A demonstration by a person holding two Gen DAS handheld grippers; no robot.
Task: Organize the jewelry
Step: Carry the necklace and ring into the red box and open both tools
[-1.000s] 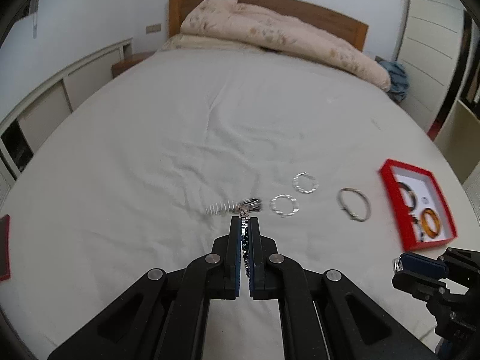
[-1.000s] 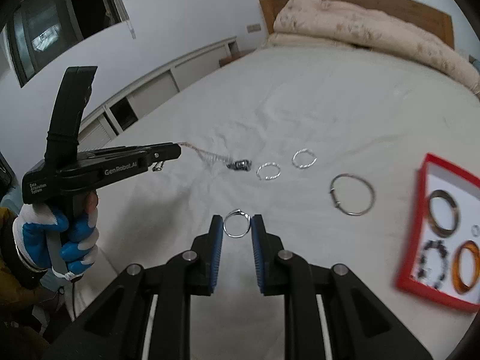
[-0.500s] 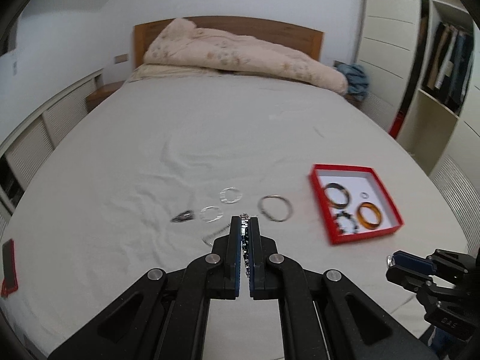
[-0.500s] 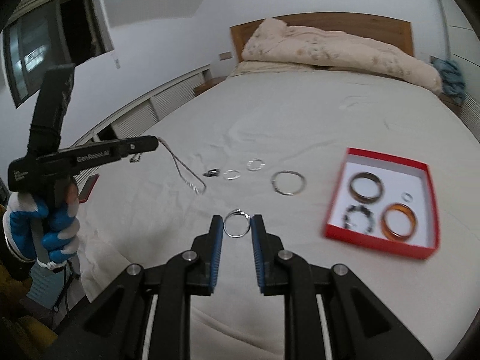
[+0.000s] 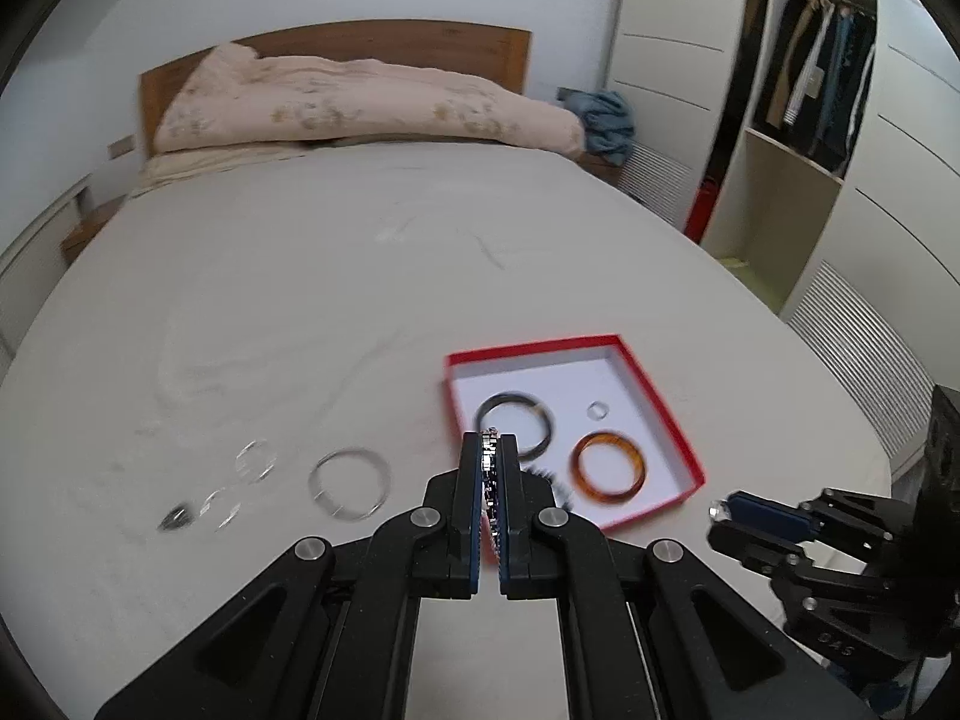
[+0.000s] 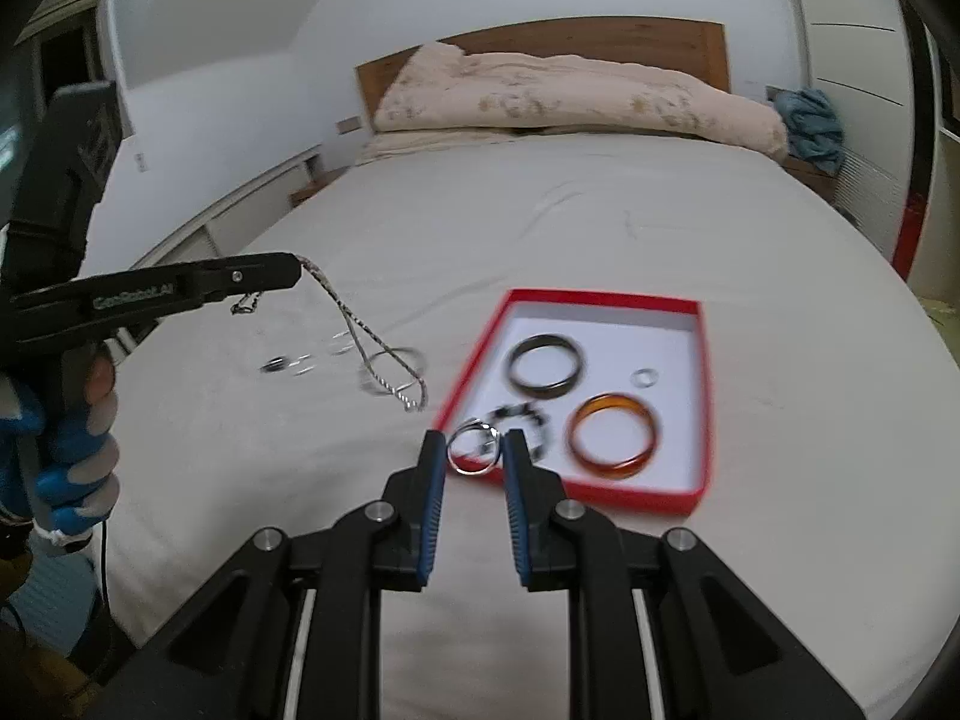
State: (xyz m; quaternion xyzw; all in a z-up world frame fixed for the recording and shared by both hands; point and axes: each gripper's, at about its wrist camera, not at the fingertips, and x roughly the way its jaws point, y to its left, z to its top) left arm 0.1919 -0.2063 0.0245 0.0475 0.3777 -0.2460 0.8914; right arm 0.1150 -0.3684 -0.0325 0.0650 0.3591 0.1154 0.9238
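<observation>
Both grippers loaded. Left gripper (image 5: 491, 450) is clamped on a silver chain (image 6: 384, 354) that dangles near the red box (image 6: 696, 396), frame center. Right gripper (image 6: 475, 444) pinches a thin silver ring (image 6: 473, 449) at the box's near-left corner, so the right is nearer for the drop. Loose bangles (image 5: 350, 483) lie on the bed, lower left.

Both grippers are matte black plastic with angular linkage arms and round silver screws at the joints. The right gripper (image 6: 474, 450) has blue ribbed pads lining its fingers (image 6: 433, 480); so does the left gripper (image 5: 491, 450). At the left of the right wrist view, its side shows white lettering, and a blue-and-white gloved hand (image 6: 72, 456) shows a bare fingertip.
</observation>
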